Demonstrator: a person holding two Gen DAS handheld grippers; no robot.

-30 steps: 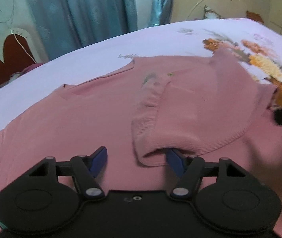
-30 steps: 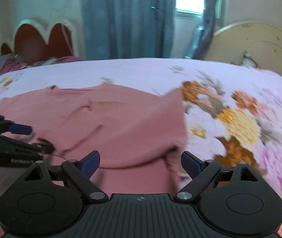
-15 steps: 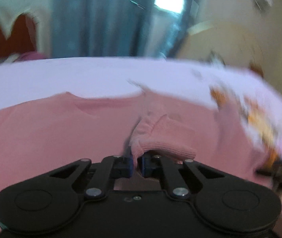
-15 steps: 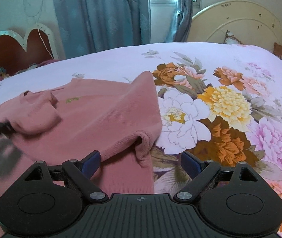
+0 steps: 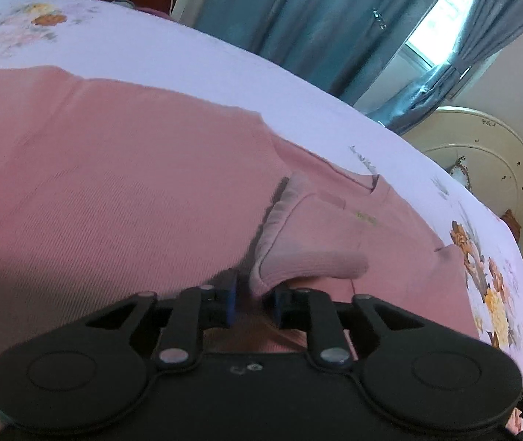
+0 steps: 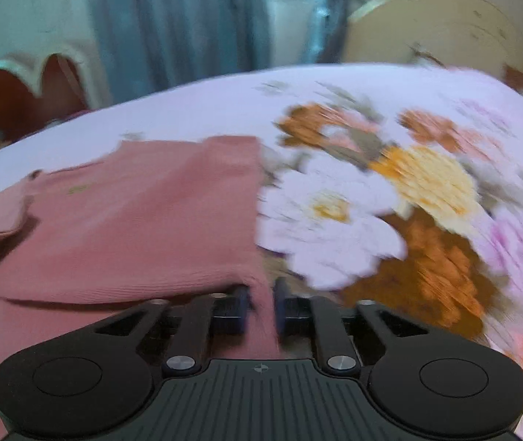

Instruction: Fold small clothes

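Note:
A pink knit sweater [image 5: 122, 191] lies spread on the bed, one sleeve folded across its body. That sleeve's ribbed cuff [image 5: 298, 257] is lifted in a bunch just ahead of my left gripper [image 5: 254, 303]. Its jaws are opening, with the cuff's end between the blue pads and a gap on the left side. In the right wrist view the sweater [image 6: 144, 220] fills the left half. My right gripper [image 6: 261, 307] is closing on the folded side edge [image 6: 259, 286], a narrow strip of pink fabric pinched between its pads.
The bed sheet [image 6: 426, 183] is pale lilac with large orange, yellow and white flowers to the right of the sweater. Blue curtains [image 5: 316, 18] and a cream headboard [image 5: 482, 158] stand beyond the bed. A red-brown scalloped piece of furniture [image 6: 22, 92] is at the far left.
The left gripper closed on the sleeve cuff, rolled and carried it across the sweater, and now its jaws have parted. The right gripper dropped to the sweater's side edge and closed on it.

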